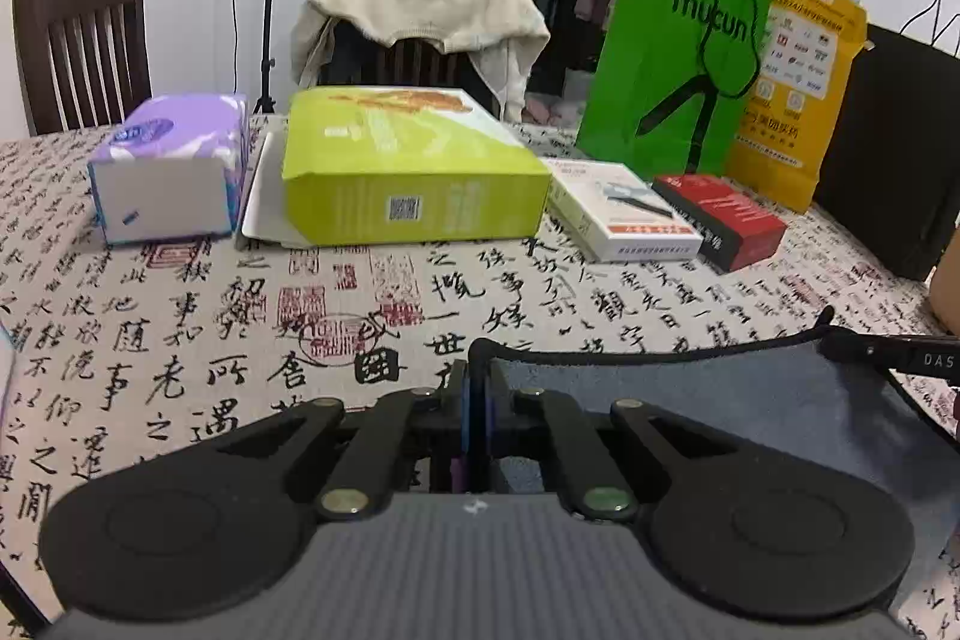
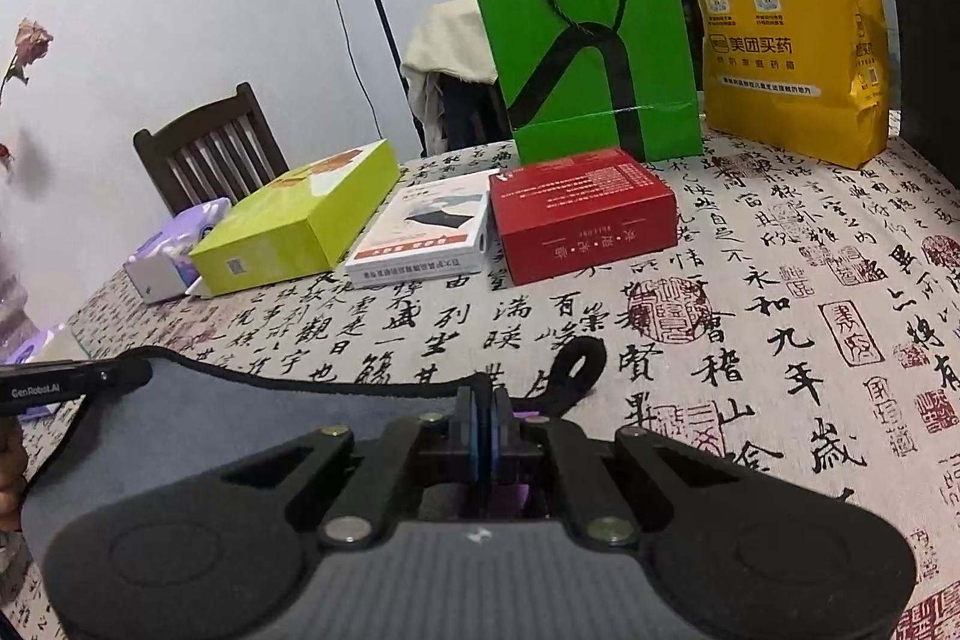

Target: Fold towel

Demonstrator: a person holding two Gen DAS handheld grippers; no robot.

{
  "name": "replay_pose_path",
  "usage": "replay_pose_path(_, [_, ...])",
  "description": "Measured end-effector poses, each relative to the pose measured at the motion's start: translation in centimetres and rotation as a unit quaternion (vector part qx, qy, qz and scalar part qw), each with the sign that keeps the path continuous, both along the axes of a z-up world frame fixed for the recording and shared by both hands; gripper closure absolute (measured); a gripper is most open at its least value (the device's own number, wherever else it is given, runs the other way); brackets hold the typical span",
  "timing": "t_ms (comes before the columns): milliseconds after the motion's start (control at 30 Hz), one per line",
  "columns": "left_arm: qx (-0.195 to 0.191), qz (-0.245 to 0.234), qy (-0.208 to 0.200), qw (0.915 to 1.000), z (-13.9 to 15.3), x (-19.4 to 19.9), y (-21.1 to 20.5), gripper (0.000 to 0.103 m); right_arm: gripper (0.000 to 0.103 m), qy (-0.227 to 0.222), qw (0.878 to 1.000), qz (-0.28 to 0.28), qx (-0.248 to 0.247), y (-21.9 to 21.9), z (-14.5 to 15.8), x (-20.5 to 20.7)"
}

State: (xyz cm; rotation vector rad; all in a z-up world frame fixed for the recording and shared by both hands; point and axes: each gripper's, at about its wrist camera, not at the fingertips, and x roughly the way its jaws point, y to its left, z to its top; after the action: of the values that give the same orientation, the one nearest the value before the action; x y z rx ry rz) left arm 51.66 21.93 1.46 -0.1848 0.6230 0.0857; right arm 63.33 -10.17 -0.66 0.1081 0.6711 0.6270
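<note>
both grippers (image 1: 478, 376) (image 2: 487, 400) clamping towel (image 1: 690, 400) edge

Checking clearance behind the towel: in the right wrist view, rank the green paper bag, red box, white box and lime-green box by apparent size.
Largest to smallest:
1. Green paper bag
2. Lime-green cardboard box and red cardboard box: similar, distance differs, unranked
3. White flat box

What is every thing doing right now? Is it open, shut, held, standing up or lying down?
Left gripper: shut on the towel's edge.
Right gripper: shut on the towel's edge.
Grey towel: held at two spots, edge stretched between the grippers.
Towel loop: sticking out beside the right gripper.
Green paper bag: standing upright.
Yellow bag: standing upright.
Lime box: closed, lying flat.
Red box: closed, lying flat.
</note>
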Motion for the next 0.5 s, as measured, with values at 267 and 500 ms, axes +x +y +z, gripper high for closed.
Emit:
replay_pose_path(267, [0.018, -0.003, 0.015, 0.9997, -0.9, 0.2, 0.0, 0.093, 0.097, -0.008, 1.0, -0.005, -0.019, 0.3, -0.7, 0.3])
replay_pose_path(500, [0.04, 0.004, 0.016, 0.9991, -0.5, -1.5, -0.2, 0.087, 0.068, -0.041, 0.997, -0.025, -0.056, 0.3, 0.5, -0.8])
